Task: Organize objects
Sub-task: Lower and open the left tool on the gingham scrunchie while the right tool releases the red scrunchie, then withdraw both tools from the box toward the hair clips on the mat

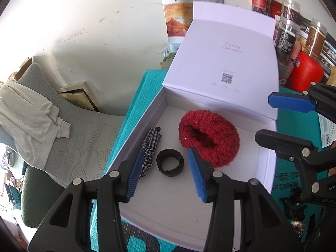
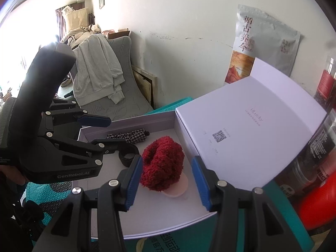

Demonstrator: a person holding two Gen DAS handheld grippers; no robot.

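An open white box (image 1: 266, 168) (image 2: 147, 121) sits on a teal mat, its lid (image 1: 226, 58) (image 2: 252, 130) standing up at the back. Inside lie a fuzzy red scrunchie (image 1: 210, 136) (image 2: 163, 163), a black band coil (image 1: 170, 162) (image 2: 127, 157) and a black-and-white checked scrunchie (image 1: 150, 151) (image 2: 128, 137). A pink pad (image 2: 178, 189) lies under the red one. My left gripper (image 1: 166, 174) (image 2: 100, 132) is open and empty, above the black coil. My right gripper (image 2: 167, 182) (image 1: 273, 119) is open and empty, in front of the red scrunchie.
Jars and packets (image 1: 294, 27) and a red container (image 1: 306, 73) (image 2: 319, 205) stand right of the box. A tall bag (image 1: 178, 10) (image 2: 258, 40) leans on the wall behind. A grey chair with clothes (image 1: 42, 115) (image 2: 98, 73) is at the left. Black items (image 1: 294, 208) lie on the mat.
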